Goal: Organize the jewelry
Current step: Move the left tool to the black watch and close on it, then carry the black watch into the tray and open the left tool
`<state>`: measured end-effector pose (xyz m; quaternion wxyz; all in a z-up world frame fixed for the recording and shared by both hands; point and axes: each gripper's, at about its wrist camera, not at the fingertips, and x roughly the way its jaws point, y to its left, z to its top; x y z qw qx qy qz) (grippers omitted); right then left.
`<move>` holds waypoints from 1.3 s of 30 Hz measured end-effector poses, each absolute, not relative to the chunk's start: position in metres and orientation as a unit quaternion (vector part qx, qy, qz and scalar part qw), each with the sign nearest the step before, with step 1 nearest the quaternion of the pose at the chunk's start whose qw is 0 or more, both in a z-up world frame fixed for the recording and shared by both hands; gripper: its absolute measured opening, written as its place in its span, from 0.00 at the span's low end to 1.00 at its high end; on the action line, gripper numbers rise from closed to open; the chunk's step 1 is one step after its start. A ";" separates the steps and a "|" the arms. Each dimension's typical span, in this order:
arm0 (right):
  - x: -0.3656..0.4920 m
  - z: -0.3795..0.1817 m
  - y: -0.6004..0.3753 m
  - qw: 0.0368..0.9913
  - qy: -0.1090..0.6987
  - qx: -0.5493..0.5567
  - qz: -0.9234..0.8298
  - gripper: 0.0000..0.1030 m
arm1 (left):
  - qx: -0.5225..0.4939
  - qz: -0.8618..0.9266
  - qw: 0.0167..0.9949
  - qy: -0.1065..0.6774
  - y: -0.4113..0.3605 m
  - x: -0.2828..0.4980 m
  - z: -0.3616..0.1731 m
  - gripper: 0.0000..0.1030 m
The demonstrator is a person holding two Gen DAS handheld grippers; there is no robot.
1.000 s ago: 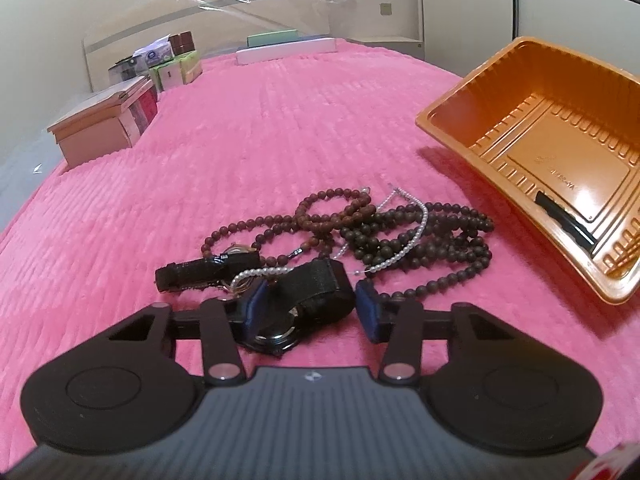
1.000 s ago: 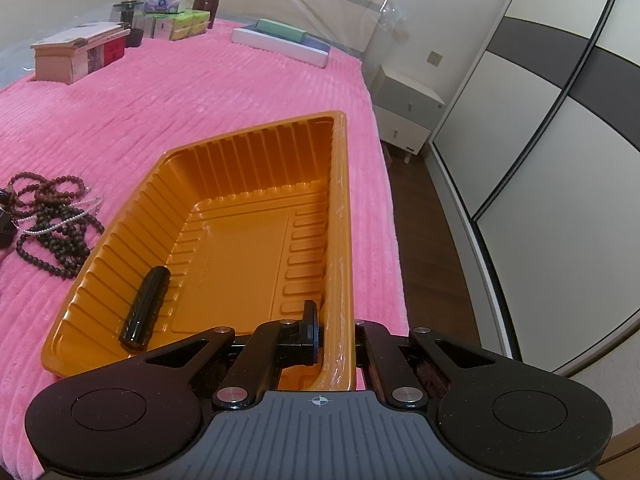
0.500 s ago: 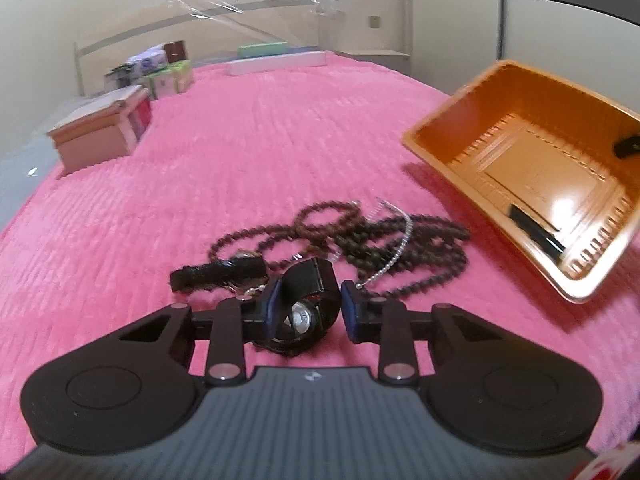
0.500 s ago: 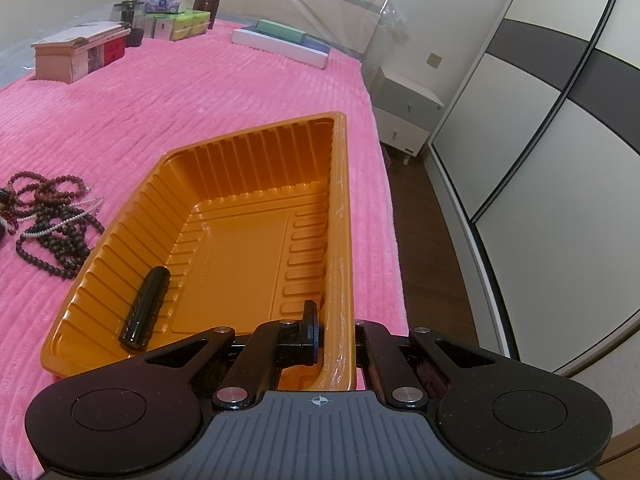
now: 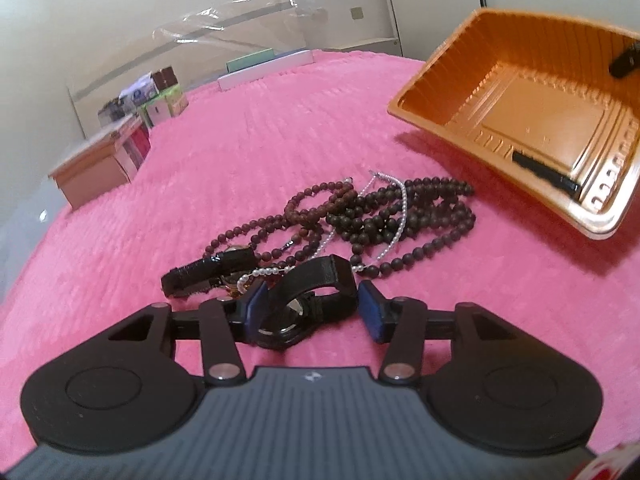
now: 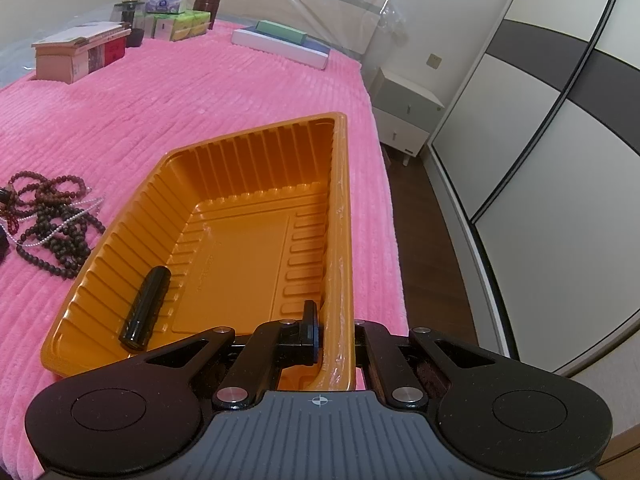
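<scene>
While the left gripper straddles a watch with jaws spread, beads lie beyond. The right gripper pinches the tray rim.

A black watch lies on the pink bed at 6 o'clock of tangled dark bead strands; the orange tray, at their 2 o'clock, holds a black tube.
</scene>
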<state>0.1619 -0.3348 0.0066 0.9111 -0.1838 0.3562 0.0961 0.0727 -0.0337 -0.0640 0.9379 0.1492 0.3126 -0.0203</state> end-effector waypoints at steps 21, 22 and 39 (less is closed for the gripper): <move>0.162 0.004 -0.334 0.911 0.357 -0.184 0.094 0.03 | 0.151 -0.025 0.936 0.317 -0.025 0.068 -0.041 0.26; 0.161 0.004 -0.334 0.911 0.357 -0.184 0.093 0.03 | 0.145 -0.027 0.937 0.318 -0.023 0.066 -0.037 0.26; 0.159 0.004 -0.331 0.912 0.355 -0.181 0.093 0.03 | 0.106 -0.081 0.945 0.299 -0.039 0.048 -0.001 0.26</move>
